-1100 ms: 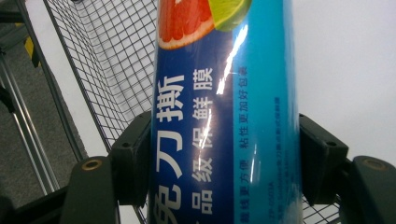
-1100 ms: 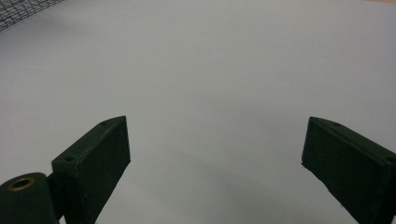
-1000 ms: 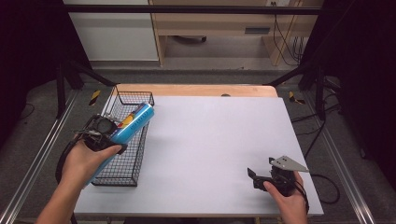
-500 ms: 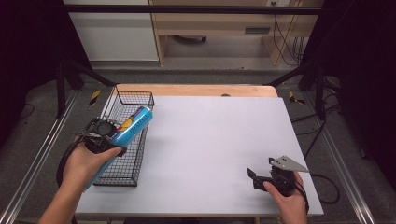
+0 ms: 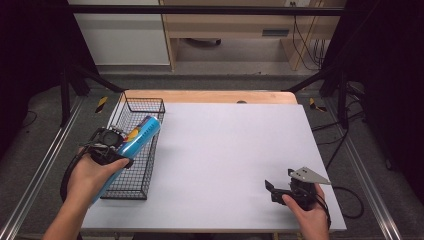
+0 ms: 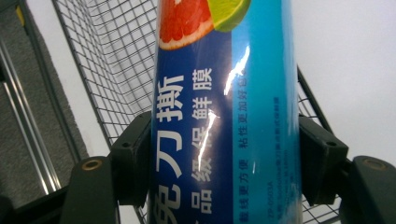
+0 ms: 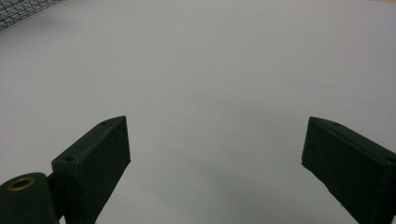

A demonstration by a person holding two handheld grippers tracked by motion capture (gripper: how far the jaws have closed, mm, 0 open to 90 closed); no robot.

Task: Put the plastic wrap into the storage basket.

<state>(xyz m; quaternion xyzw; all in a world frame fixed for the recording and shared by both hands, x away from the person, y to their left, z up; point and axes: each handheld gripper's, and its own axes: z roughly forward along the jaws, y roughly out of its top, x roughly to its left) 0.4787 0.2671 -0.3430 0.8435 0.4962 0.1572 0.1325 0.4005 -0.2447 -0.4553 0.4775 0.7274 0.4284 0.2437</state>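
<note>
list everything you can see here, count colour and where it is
tube: 1, blue with citrus fruit print, held over the basket at the table's left, tilted
wire basket: 1, black, left edge of the table
table: 1, pale grey top with a wooden far edge
left gripper: 1, black, fingers clamped on both sides of the tube
right gripper: 1, black with a grey plate on top, near right of the table, open, holding nothing
hands: 2, one on each gripper

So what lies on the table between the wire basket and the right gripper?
Nothing: in the high view the white table top is bare between the wire basket and the right gripper.
</note>
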